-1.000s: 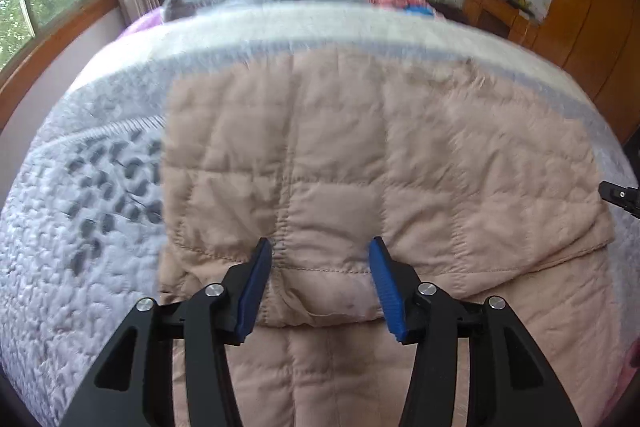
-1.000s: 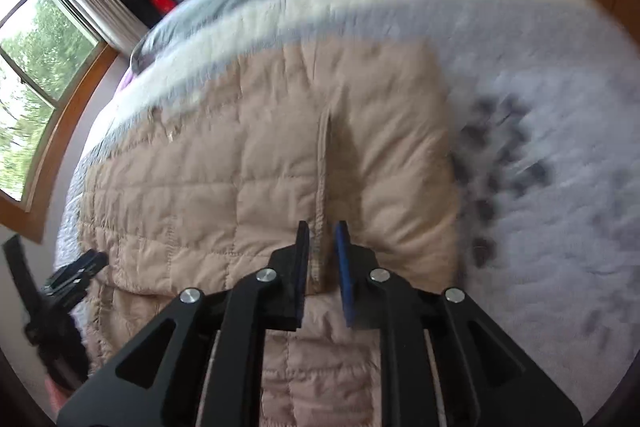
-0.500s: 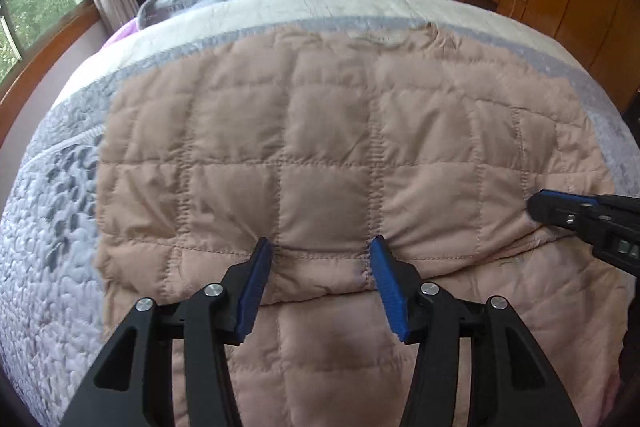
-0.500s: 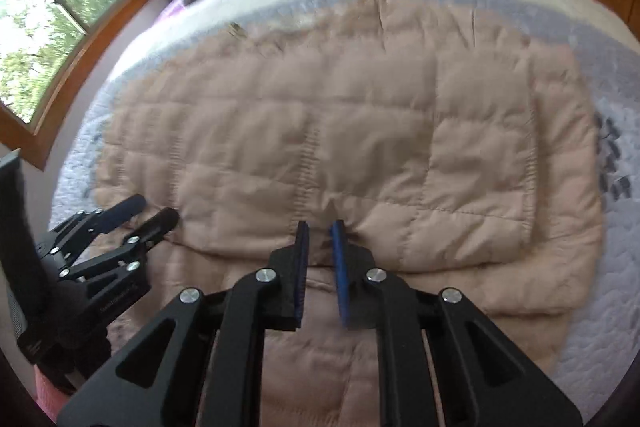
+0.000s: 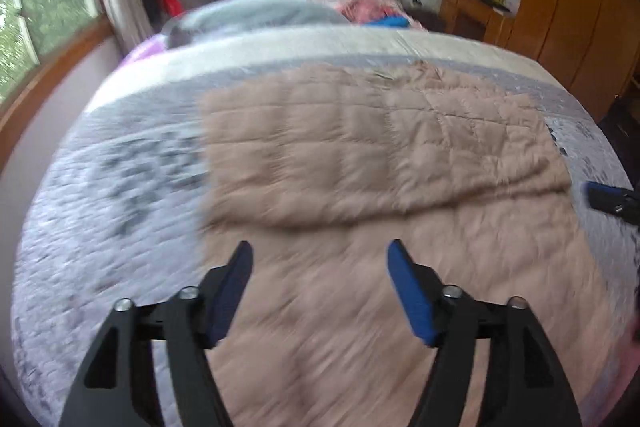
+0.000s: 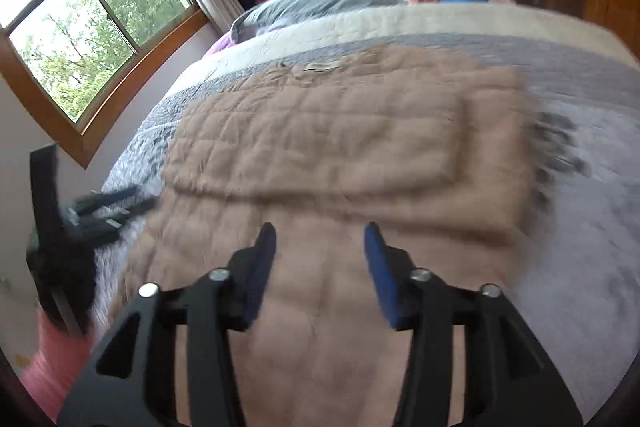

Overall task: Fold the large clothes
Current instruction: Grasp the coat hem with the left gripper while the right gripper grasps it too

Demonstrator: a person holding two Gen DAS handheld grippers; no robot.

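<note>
One folded tan quilted coat [image 5: 380, 155] on the grey bedspread [image 5: 120, 187], both grippers, left [image 5: 320, 267] and right [image 6: 320, 247], just opening, holding nothing, one grey pillow [image 5: 260, 15] behind.

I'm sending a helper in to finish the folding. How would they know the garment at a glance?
Look at the bed with the grey quilted cover. The padded coat lies flat in its middle, one layer folded over itself. It is the only beige, square-stitched thing; the grey pillow and pink and blue bedding sit beyond it, by the headboard.
</note>
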